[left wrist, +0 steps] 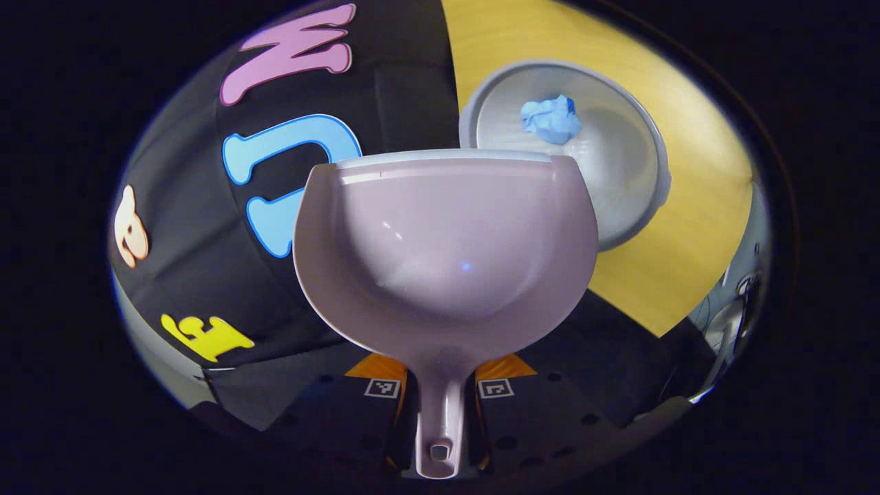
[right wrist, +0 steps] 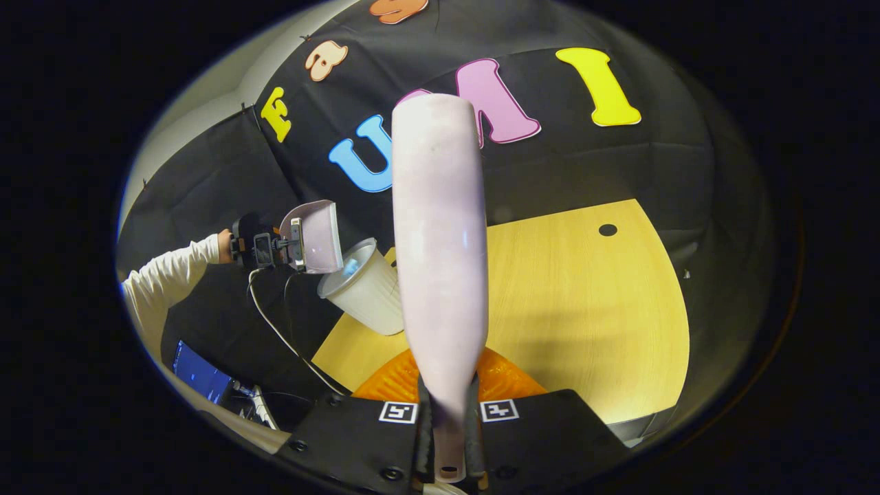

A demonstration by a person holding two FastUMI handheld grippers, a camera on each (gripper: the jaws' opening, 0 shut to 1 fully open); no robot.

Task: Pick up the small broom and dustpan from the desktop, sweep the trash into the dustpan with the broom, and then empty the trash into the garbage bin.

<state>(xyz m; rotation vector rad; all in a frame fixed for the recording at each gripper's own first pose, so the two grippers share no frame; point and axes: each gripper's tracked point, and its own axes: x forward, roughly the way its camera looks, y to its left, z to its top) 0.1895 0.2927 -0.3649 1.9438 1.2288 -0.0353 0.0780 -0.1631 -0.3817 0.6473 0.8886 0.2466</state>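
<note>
**Dustpan tipped over the bin**

Left gripper (left wrist: pixel 440 419) pinches the dustpan (left wrist: pixel 447 247) by its handle, right above the garbage bin (left wrist: pixel 619 172). Blue trash (left wrist: pixel 550 118) sits inside at 1 o'clock. Right gripper (right wrist: pixel 447 430) clamps the broom (right wrist: pixel 440 247) over the bench (right wrist: pixel 584 309).

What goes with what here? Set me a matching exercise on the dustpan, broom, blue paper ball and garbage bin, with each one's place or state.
Things:
1. dustpan
2. broom
3. blue paper ball
4. garbage bin

Places or states:
A. lies inside the bin
B. stands on the wooden desktop
C. handle clamped in the left gripper
D. handle clamped in the right gripper

Pairs: 1-C, 2-D, 3-A, 4-B
</note>
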